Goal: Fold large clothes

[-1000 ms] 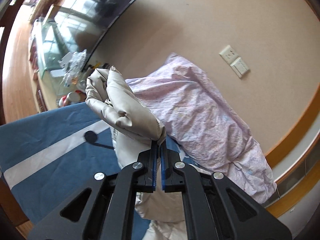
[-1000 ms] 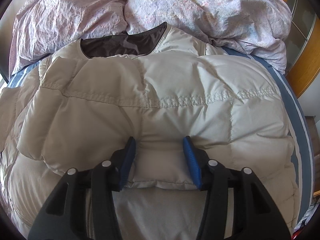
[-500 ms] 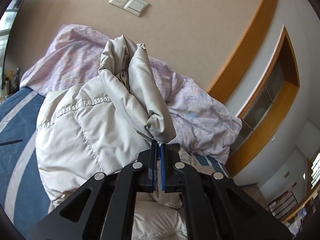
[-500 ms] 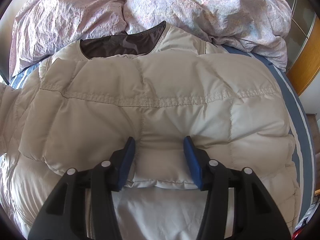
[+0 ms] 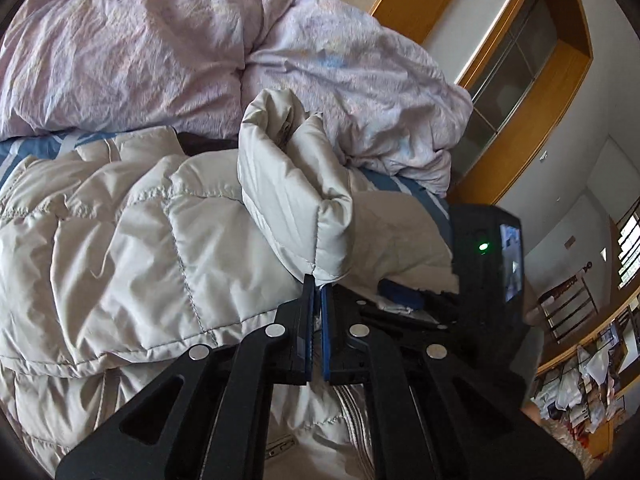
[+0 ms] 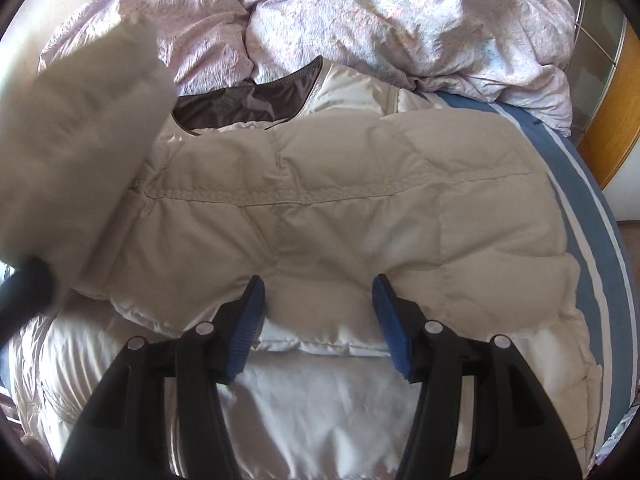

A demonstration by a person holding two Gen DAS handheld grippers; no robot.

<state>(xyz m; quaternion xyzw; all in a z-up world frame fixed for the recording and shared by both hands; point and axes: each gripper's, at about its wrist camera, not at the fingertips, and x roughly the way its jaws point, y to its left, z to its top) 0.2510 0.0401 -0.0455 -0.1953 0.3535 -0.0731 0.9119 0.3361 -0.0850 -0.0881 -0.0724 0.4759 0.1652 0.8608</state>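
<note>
A pale cream quilted jacket (image 6: 340,216) lies spread across the bed (image 6: 588,208), whose blue sheet with white stripes shows along the right edge. The jacket's dark brown collar lining (image 6: 244,104) points toward the head of the bed, where a crumpled pink duvet (image 6: 400,20) is heaped against the wall.

The left tongs (image 5: 316,280) are clenched tight on the cuff end of the jacket's sleeve (image 5: 292,196); the sleeve stands up from the blue pads as a puffy folded tube, held above the jacket's body. In the right wrist view the same sleeve shows as a blurred pale shape (image 6: 80,140) at the left, over the jacket's left shoulder.

The right tongs (image 6: 318,296) sit at the folded lower edge of the jacket, near the foot-side edge of the bed. Their blue pads stand on either side of a puffy quilted panel and are spreading apart; the fabric lies between them, and the pads do not appear to squeeze it. Below that fold the shiny pale lining (image 6: 320,408) is exposed.

From the left wrist view the right tongs' black body with a green light (image 5: 484,246) shows just to the right, over the jacket. A wooden-framed cabinet (image 5: 520,60) stands beyond the bed's far right corner
</note>
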